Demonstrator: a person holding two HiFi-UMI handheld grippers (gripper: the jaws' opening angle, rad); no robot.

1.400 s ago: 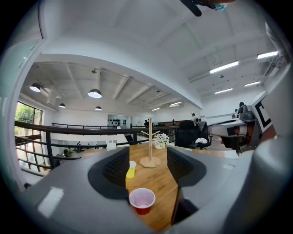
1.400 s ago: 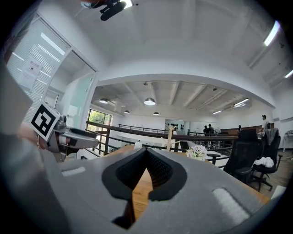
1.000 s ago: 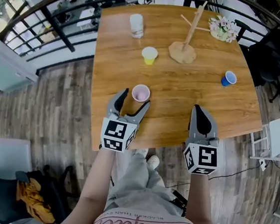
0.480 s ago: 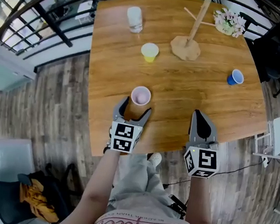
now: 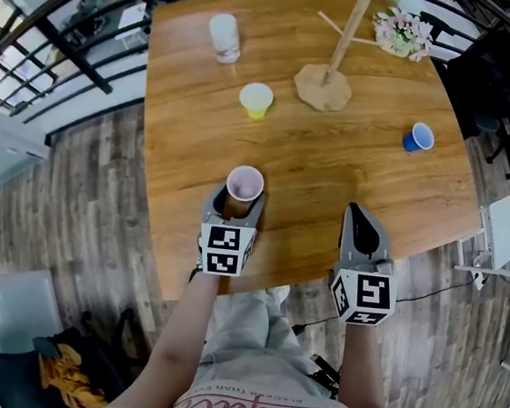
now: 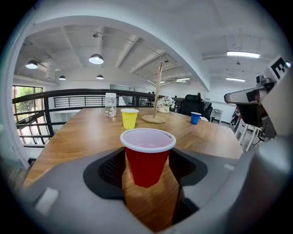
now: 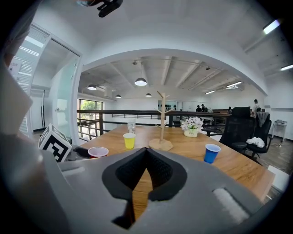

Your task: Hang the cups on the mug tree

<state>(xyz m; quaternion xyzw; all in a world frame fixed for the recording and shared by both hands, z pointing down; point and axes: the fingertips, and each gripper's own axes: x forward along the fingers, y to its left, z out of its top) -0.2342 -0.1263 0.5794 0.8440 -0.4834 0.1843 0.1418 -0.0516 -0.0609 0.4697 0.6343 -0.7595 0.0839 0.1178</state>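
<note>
Head view: the person is standing at the near edge of the wooden counter [image 5: 333, 162], one tool in each hand. The left hand-held gripper [image 5: 239, 197] is reaching over the edge and bracketing the red cup [image 5: 244, 185], which is standing upright, mouth up, close to the near side of the counter. Left gripper view: its jaws have just been closing in, with the cup between them; the dark pads are lying against the cup wall on both sides just under the white rim, and the cup base is resting on the wood.

The right hand-held gripper [image 5: 357, 212] is hovering over the near edge, well apart from every cup. Right gripper view: its jaws are sitting together at the tips, with nothing between them.

Farther back, the yellow cup [image 5: 256, 99] is standing mouth up near the counter's middle, and the blue cup [image 5: 418, 137] is sitting alone toward the right side. The mug tree [image 5: 323, 89] is standing at the back on its flat wooden base, its pegs bare. A clear glass [image 5: 224, 38] is standing at the back left, and a small pot of flowers [image 5: 398, 34] is sitting behind the tree, to its right.
</note>
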